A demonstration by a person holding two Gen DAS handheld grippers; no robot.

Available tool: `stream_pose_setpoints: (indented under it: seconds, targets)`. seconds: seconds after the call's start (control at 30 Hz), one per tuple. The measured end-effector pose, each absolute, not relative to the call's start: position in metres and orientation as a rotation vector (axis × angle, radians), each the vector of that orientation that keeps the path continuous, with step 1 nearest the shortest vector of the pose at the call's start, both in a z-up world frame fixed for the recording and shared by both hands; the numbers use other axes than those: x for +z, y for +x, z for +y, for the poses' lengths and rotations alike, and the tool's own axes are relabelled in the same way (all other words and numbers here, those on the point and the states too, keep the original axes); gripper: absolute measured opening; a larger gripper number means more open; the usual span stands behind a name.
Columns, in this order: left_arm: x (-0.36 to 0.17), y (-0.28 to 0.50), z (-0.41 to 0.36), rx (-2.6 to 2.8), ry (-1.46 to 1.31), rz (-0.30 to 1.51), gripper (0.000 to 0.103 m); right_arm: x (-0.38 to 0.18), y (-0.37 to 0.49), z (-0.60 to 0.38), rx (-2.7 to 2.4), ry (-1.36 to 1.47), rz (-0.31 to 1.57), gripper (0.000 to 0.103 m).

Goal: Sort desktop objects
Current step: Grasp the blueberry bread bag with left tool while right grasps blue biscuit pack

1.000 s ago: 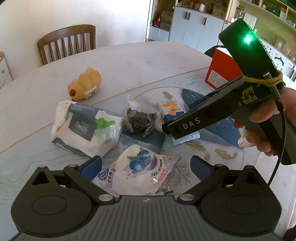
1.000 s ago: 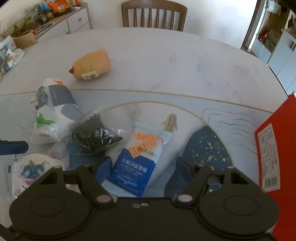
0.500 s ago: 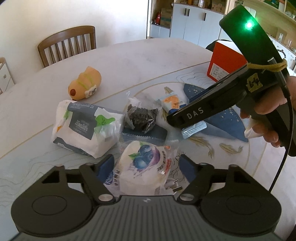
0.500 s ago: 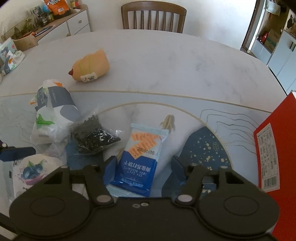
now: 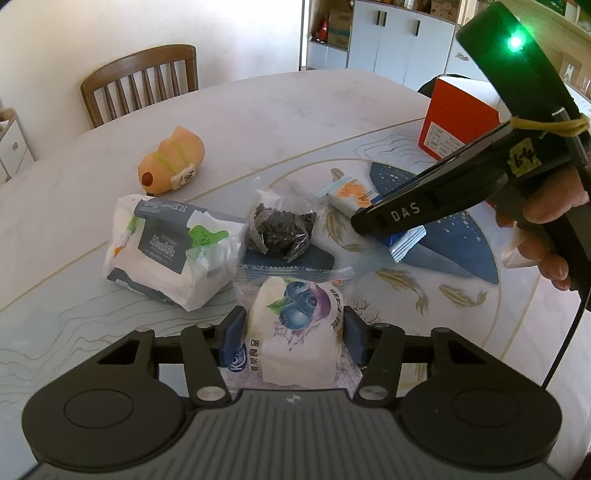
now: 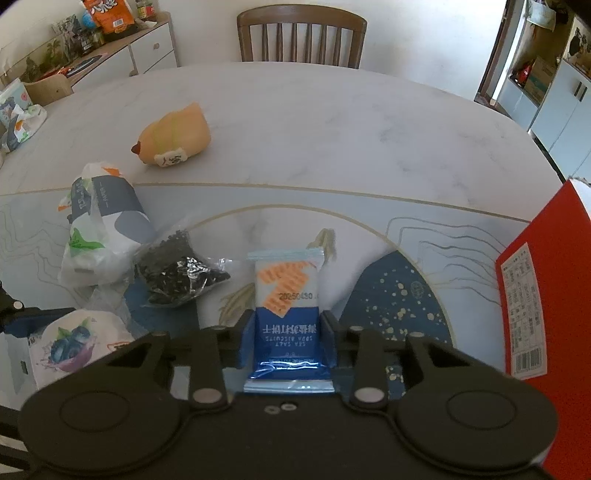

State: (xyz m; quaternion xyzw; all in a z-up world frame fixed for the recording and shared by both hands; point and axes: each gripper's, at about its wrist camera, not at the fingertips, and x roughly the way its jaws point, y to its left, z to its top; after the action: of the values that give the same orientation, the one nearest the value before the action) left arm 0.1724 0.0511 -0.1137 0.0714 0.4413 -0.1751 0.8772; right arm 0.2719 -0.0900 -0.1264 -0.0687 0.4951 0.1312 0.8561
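Note:
My left gripper (image 5: 293, 332) is shut on a white blueberry snack packet (image 5: 295, 328), which also shows at the lower left of the right wrist view (image 6: 70, 345). My right gripper (image 6: 287, 338) is shut on a blue and white soda biscuit packet (image 6: 286, 306); the packet's ends stick out past the gripper in the left wrist view (image 5: 351, 192). A tissue pack (image 5: 173, 251), a clear bag of black bits (image 5: 282, 230) and an orange plush toy (image 5: 171, 160) lie on the table.
A red box (image 5: 458, 122) stands at the right, also in the right wrist view (image 6: 543, 295). A wooden chair (image 6: 301, 35) stands behind the marble table (image 6: 332, 122). A white cabinet (image 6: 151, 50) with clutter stands at the far left.
Both grippers closed from open: the left one onto the blueberry packet, the right one onto the biscuit packet. The biscuit packet turned upright between the right fingers.

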Motion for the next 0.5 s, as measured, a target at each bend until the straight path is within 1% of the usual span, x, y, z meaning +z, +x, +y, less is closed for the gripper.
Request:
stream_pose_setpoints:
  seconds: [0.5]
  targets:
    - [-0.098,0.167,0.047,-0.336,0.129,0.917,0.054,-0.107,0.25,-0.107,0.286,-0.121,1.012,0.035]
